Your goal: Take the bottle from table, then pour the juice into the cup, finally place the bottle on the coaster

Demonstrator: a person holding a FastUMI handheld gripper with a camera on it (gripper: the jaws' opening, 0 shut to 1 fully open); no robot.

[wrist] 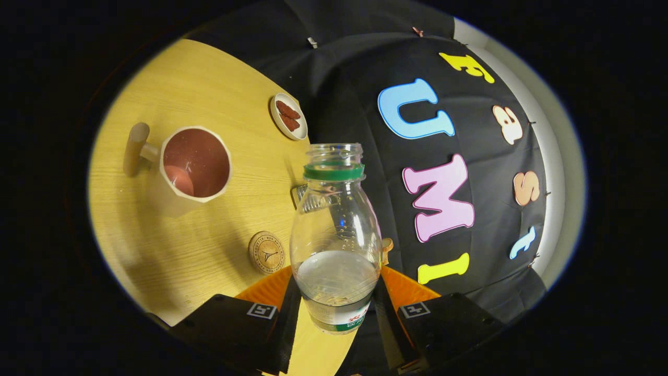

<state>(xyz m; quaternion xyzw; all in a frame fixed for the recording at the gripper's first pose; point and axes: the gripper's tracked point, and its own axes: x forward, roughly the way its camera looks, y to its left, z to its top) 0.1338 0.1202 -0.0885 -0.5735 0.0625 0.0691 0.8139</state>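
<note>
I see my gripper clamped on the bottle; one finger presses on each side of its lower part, so the bottle sits right between them. The bottle is clear plastic with a green ring around its neck; its mouth is open and has no cap on it; there is some clear juice in the bottom part, and the top part is empty. The whole view is tipped, so I cannot tell if the bottle stands straight or leans.

Past the fingers and off to one side is the wooden table; on it stands the cup, pale outside and reddish inside, with a thick handle sticking out on the side away from the bottle; I can look down into it. Nearer to my fingers lies a round wooden coaster, flat on the table, just beside the bottle in my view. Farther off, past the cup, is a small dish with two dark red bits in it.
</note>
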